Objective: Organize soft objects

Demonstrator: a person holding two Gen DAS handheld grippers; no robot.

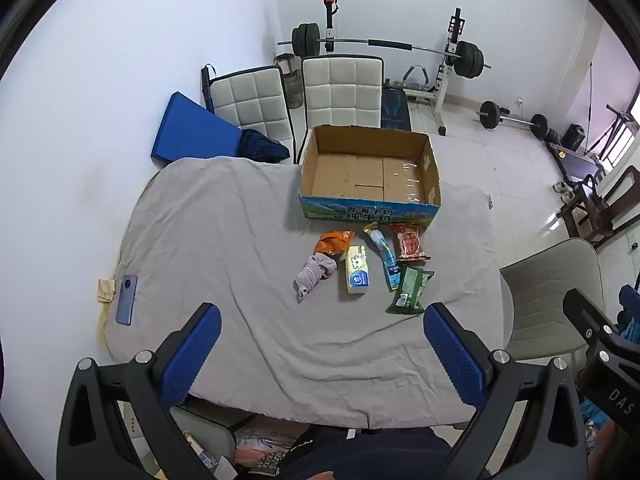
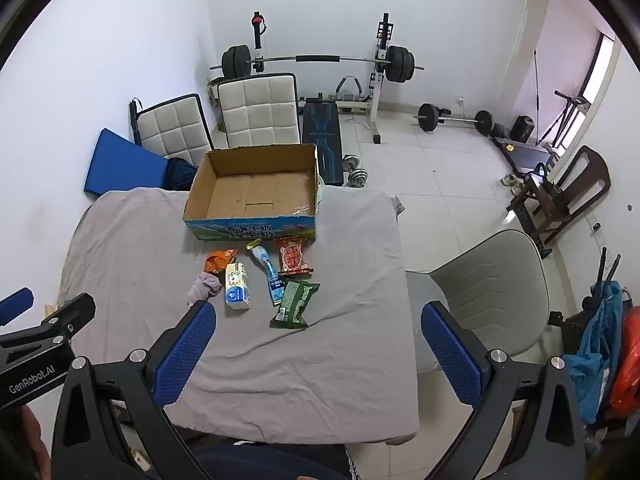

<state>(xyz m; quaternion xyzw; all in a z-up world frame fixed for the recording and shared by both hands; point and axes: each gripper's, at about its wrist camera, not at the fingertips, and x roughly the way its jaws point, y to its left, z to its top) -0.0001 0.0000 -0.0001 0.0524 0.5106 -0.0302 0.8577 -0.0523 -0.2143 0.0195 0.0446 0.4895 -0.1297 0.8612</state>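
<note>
Mid-table, left to right below the box [image 1: 370,170]: cloth [image 1: 314,274], orange packet [image 1: 333,241], tissue pack [image 1: 357,270], tube [image 1: 385,258], red packet [image 1: 408,242], green packet [image 1: 410,290]. Long axes run roughly 6 to 12 o'clock; printing unreadable. Left gripper [image 1: 320,348] and right gripper [image 2: 318,344] gape wide, holding nothing.

The left gripper [image 1: 322,350], blue-padded fingers spread wide and holding nothing, hangs at 6 o'clock over a table under wrinkled grey cloth [image 1: 240,240]. At centre lie a crumpled lilac cloth [image 1: 314,274], orange packet [image 1: 333,241], pale yellow tissue pack [image 1: 357,270], blue tube-shaped pouch [image 1: 386,258], red snack bag [image 1: 408,241] and green bag [image 1: 410,290]. An open cardboard box [image 1: 370,198] sits at 12 o'clock of them. A blue phone [image 1: 127,299] lies at 9 o'clock.
</note>
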